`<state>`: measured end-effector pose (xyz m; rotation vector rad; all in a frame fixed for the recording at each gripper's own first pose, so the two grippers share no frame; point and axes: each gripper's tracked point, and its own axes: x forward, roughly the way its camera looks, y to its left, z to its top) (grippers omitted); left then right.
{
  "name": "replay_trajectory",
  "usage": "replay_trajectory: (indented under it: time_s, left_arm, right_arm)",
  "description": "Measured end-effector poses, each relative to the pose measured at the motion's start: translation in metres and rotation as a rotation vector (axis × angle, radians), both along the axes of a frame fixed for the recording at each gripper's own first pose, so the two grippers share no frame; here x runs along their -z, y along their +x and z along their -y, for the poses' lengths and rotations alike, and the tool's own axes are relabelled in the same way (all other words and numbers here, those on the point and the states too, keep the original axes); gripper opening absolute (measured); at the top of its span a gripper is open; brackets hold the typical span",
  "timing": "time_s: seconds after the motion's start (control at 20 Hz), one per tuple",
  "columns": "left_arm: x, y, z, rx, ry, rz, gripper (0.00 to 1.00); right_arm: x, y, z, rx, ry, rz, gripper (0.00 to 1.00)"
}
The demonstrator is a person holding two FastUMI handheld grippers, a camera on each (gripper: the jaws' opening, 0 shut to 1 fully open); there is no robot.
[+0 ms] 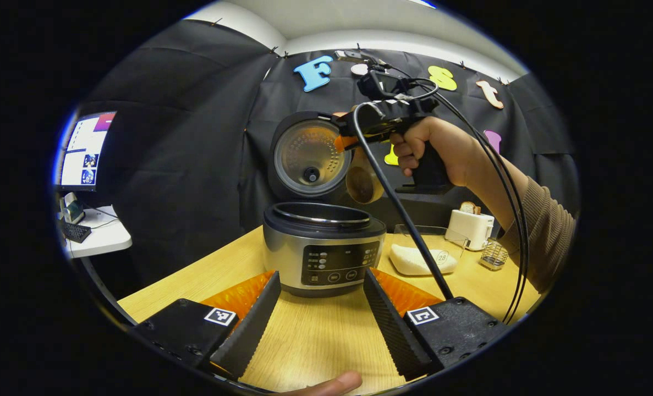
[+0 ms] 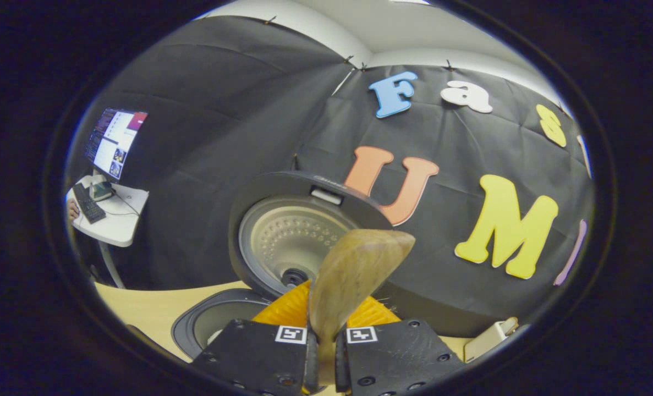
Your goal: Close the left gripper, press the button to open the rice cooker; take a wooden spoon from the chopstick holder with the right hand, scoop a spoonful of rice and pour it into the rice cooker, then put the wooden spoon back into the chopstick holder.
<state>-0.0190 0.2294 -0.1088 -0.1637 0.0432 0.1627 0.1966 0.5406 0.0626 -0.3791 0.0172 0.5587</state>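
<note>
Your left gripper point(image 1: 320, 308) rests low over the wooden table point(image 1: 315, 341), its two fingers spread wide and gripping nothing. Straight ahead of them, framed between the fingertips, stands the rice cooker point(image 1: 323, 247) with its control panel facing you. Its lid point(image 1: 309, 157) is swung fully up behind the pot, inner plate toward the camera.

Above and just right of the cooker, in the left gripper view, your hand point(image 1: 436, 151) holds the right gripper point(image 1: 344, 142) level with the raised lid. The wooden spoon point(image 1: 363, 184) hangs from its fingers, bowl down, over the back rim of the open pot. A black cable point(image 1: 403, 220) runs from that tool down toward your left gripper.

In the right gripper view, the right gripper point(image 2: 326, 352) is clamped nearly closed on the wooden spoon point(image 2: 354, 275), both fingers pressing its handle. The spoon's bowl rises directly ahead of the fingertips, tilted to the right. Whether rice lies in the bowl cannot be told from either angle. Beyond it stands the open lid point(image 2: 293, 231), and below left of the fingers the pot's dark opening point(image 2: 216, 324) shows.

To the right of your left gripper, past the cooker, a clear tray of white rice point(image 1: 421, 258) sits on the table. Farther right stand a small white toaster point(image 1: 470, 226) and a wire basket point(image 1: 494, 256), possibly the chopstick holder.
</note>
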Motion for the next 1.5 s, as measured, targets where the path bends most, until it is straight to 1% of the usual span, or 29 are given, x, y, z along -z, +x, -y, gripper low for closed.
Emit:
replay_trajectory:
  time_s: [0.15, 0.2, 0.25, 0.3, 0.35, 0.4, 0.55, 0.6, 0.65, 0.75, 0.95, 1.15, 1.35, 1.4, 1.5]
  left_arm:
    - [-0.009, 0.004, 0.015, 0.016, 0.004, 0.01, 0.97]
    - [-0.011, 0.006, 0.02, 0.02, 0.01, 0.011, 1.0]
    - [-0.013, 0.007, 0.025, 0.023, 0.016, 0.011, 1.0]
    - [-0.015, 0.01, 0.03, 0.029, 0.018, 0.008, 0.97]
    - [-0.015, 0.013, 0.036, 0.037, 0.016, 0.006, 0.97]
    - [-0.015, 0.016, 0.044, 0.048, 0.011, 0.002, 0.97]
    - [-0.016, 0.026, 0.063, 0.074, 0.013, -0.003, 0.96]
    - [-0.018, 0.028, 0.069, 0.08, 0.019, -0.004, 1.0]
    - [-0.018, 0.027, 0.077, 0.088, 0.024, -0.006, 0.97]
    - [-0.02, 0.033, 0.091, 0.109, 0.033, -0.006, 0.97]
    - [-0.025, 0.046, 0.116, 0.149, 0.045, -0.002, 0.97]
    - [-0.024, 0.055, 0.134, 0.162, 0.073, -0.009, 0.97]
    - [-0.023, 0.06, 0.15, 0.185, 0.076, -0.011, 0.97]
    - [-0.022, 0.062, 0.153, 0.189, 0.079, -0.017, 0.97]
    - [-0.02, 0.063, 0.157, 0.193, 0.085, -0.022, 0.97]
  right_arm:
    - [-0.015, 0.009, 0.051, 0.045, 0.04, 0.002, 0.12]
    - [-0.021, 0.01, 0.069, 0.061, 0.053, 0.006, 0.12]
    - [-0.024, 0.014, 0.084, 0.078, 0.062, 0.01, 0.12]
    - [-0.027, 0.017, 0.101, 0.097, 0.069, 0.016, 0.12]
    - [-0.031, 0.021, 0.121, 0.123, 0.08, 0.022, 0.13]
    - [-0.034, 0.025, 0.139, 0.145, 0.089, 0.026, 0.12]
    - [-0.033, 0.031, 0.187, 0.204, 0.121, 0.008, 0.12]
    - [-0.031, 0.034, 0.205, 0.226, 0.127, -0.002, 0.12]
    - [-0.029, 0.037, 0.225, 0.25, 0.131, -0.007, 0.12]
    - [-0.027, 0.042, 0.266, 0.303, 0.141, -0.01, 0.12]
    - [-0.012, 0.058, 0.348, 0.417, 0.165, -0.035, 0.12]
    - [0.013, 0.079, 0.427, 0.533, 0.17, -0.055, 0.13]
    - [0.041, 0.095, 0.478, 0.609, 0.19, -0.099, 0.12]
    - [0.044, 0.103, 0.484, 0.623, 0.195, -0.104, 0.12]
    - [0.055, 0.106, 0.497, 0.64, 0.199, -0.12, 0.12]
